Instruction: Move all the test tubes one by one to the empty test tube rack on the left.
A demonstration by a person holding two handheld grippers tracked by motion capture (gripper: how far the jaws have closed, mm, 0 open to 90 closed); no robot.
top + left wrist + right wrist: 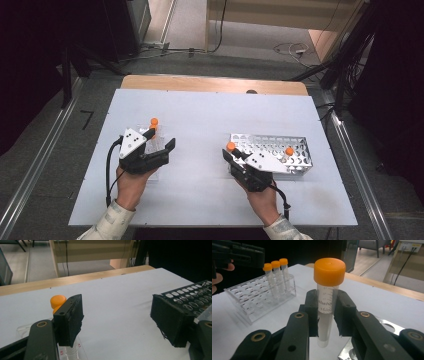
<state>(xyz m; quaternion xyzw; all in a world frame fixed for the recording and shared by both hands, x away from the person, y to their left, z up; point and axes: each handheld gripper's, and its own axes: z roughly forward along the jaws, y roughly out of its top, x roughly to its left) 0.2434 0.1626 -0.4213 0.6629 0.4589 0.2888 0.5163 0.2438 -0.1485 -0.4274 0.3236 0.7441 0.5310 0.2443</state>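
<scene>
The fingers (312, 307) of the right gripper (325, 312) are clamped on a clear tube (327, 302) with an orange cap, gripping it just below the cap so that it stands upright between the pads, its lower end hanging free over the white table (200, 120). In the high view this right gripper (231, 150) is at the near left corner of the metal rack (295, 145), where another orange-capped tube (289, 151) stands in a hole. The left gripper (162, 142) has its jaws wide apart with nothing between them; it sits at the clear plastic rack (259, 300) on the left side of the table. Three orange-capped tubes (275, 277) stand in a row at one end of that rack, and one jaw is close beside them in the left gripper view. The two racks are well apart on the table.
</scene>
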